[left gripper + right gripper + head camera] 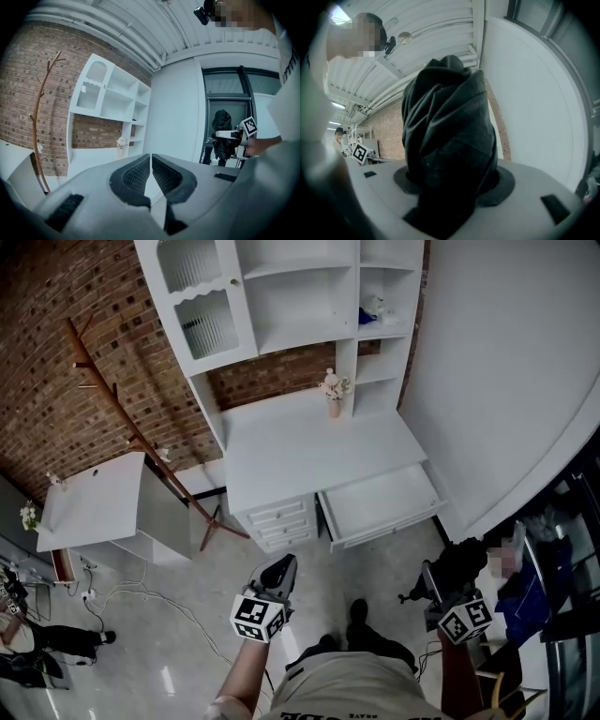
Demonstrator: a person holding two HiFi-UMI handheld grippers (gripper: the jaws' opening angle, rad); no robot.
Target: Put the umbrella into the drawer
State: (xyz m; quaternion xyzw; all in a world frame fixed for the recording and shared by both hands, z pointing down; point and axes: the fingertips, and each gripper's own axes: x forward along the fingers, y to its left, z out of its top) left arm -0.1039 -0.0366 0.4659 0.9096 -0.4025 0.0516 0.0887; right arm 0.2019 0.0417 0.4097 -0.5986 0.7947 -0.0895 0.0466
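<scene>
Right gripper (452,185): jaws clenched on the folded black umbrella (450,122). The fabric bundle stood up between the jaws and stuck out well past their tips. Left gripper (151,159): jaws pressed together, nothing between them. The drawer (380,502) under the white table (300,451) was pulled open, ahead of both jaws and nearer the right pair. Umbrella was well apart from the drawer.

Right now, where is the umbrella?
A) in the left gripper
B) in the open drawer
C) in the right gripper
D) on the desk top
C: the right gripper view shows the folded black umbrella clamped between the fingers of the right gripper.
</scene>
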